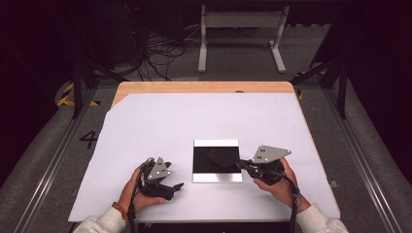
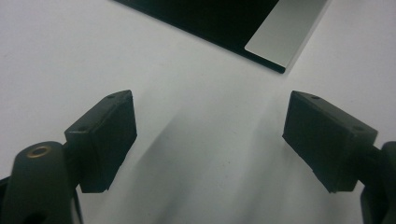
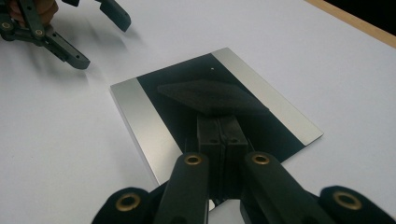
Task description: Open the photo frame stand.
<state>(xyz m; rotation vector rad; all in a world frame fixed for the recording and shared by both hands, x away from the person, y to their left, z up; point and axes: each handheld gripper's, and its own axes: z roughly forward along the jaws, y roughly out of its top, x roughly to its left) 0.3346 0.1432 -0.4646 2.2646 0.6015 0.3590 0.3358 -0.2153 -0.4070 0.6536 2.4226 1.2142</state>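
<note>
A square plate [image 1: 217,177] lies on the white sheet, black in the middle with a silver strip along two opposite sides. The left gripper view shows one of its corners [image 2: 285,32]; in the right gripper view it lies just ahead [image 3: 140,116]. A thin dark flat sheet [image 1: 221,158] hovers just over the plate's black middle. My right gripper [image 1: 241,166] is shut on the near edge of that dark sheet [image 3: 210,95], its jaws pressed together [image 3: 219,119]. My left gripper [image 1: 172,187] stands open over bare white sheet [image 2: 210,121], left of the plate, nothing between its jaws. It also appears far off [image 3: 103,44].
The white sheet [image 1: 194,121] covers most of the wooden table [image 1: 204,87], whose bare edge shows at the back. Beyond it, on the floor, are tangled cables [image 1: 158,53] and a white metal stand [image 1: 240,29]. Dark frame legs stand at both sides.
</note>
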